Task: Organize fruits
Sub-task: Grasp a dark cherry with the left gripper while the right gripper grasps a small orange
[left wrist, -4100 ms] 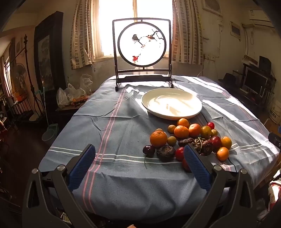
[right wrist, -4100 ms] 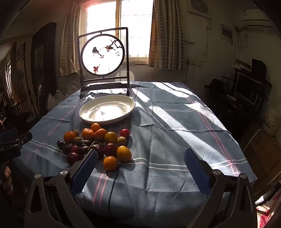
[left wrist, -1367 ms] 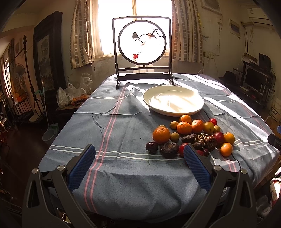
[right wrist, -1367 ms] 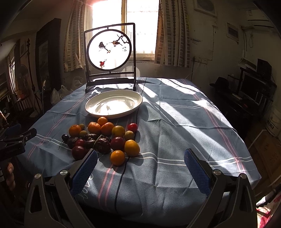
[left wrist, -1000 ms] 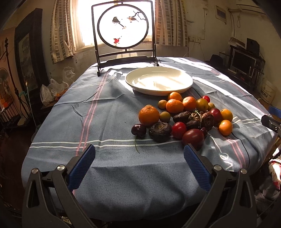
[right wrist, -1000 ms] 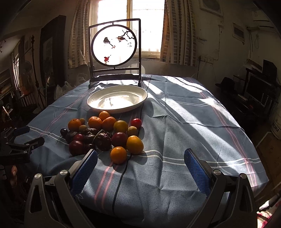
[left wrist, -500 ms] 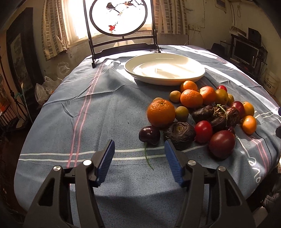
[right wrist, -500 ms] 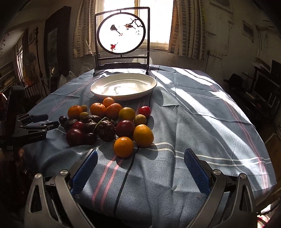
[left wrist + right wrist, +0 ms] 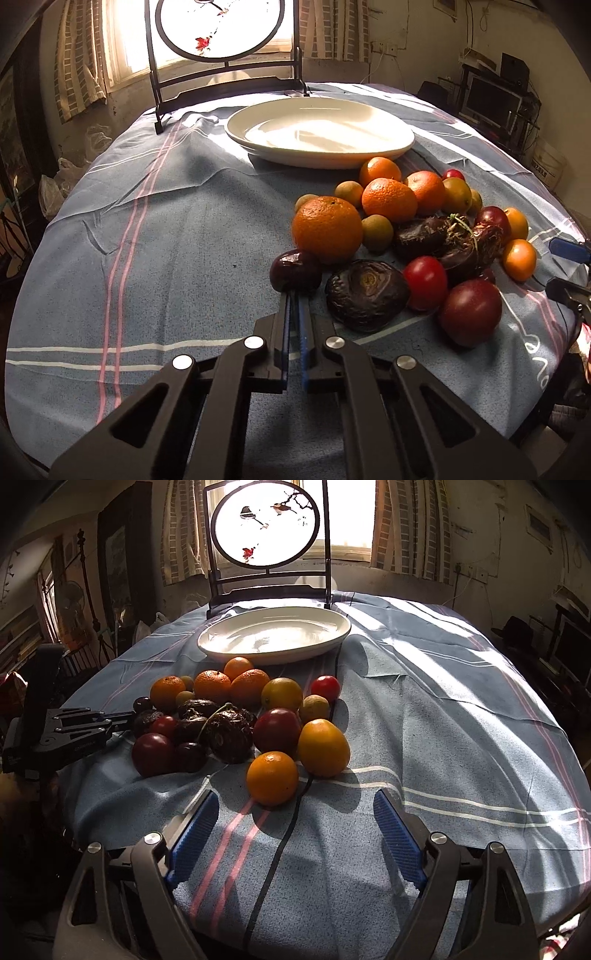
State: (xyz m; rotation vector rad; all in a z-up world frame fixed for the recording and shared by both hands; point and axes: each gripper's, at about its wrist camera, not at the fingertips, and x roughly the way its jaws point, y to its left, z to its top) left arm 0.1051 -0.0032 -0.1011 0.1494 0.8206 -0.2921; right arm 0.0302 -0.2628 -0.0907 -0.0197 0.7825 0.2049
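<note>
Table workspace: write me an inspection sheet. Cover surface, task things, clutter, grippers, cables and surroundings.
Surface: table under a wrinkled blue striped cloth.
Task things: white plate holds no fruit; fruit pile lies on the cloth in front of it, with a dark cherry at its near left edge.
Clutter: round bird screen behind the plate.
Grippers: left gripper has jaws nearly together at the cherry, contact hidden; right gripper has jaws wide apart, just short of an orange.
Cables: thin dark line along the cloth, cable or stripe unclear.
Surroundings: curtained window, monitor, plastic bags.
</note>
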